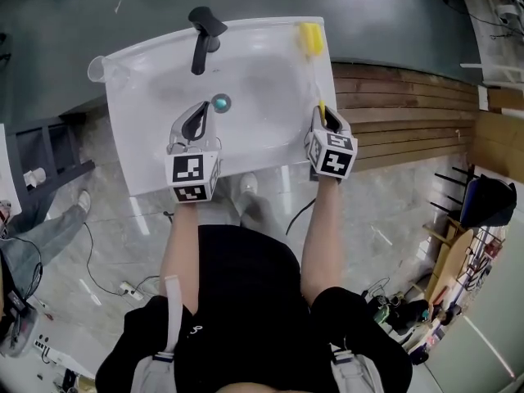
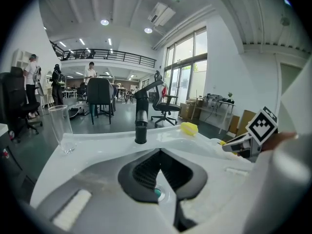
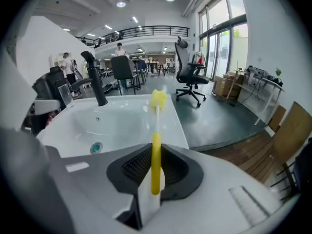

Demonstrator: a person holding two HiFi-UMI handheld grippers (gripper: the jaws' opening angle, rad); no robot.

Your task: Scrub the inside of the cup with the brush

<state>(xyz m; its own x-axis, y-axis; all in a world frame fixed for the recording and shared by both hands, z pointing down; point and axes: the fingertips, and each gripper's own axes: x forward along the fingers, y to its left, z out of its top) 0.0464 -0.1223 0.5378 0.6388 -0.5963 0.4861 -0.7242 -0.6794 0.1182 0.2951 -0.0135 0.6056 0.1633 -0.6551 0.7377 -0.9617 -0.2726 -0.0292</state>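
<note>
1. The glossy white ceramic sink [image 1: 262,80] gives little friction. My worry is that anything nudged on its rim slides rather than stays put.
2. The left gripper [image 2: 160,155] hangs over the basin just in front of the black curved faucet [image 1: 201,43], jaws closed together with nothing between them. It must open before it reaches for the cup. If it arrives closed, it would likely shove the cup instead of catching it.
3. The right gripper [image 1: 324,117], in front of the faucet and to its right, is clamped on the brush's yellow handle near the tail end. Held that far back, the long brush could pivot in the pads once the head meets resistance.
4. The tall clear glass cup [image 2: 62,128] stands upright on the sink's back corner, left of the faucet and well apart from both grippers. So near the edge, a sideways knock could tip it off.
5. The yellow-handled brush [image 3: 155,155], thin white stem and yellow sponge head, lies along the rim to the right of the faucet. The slim stem may flex, so the head could catch on the cup's lip.
</note>
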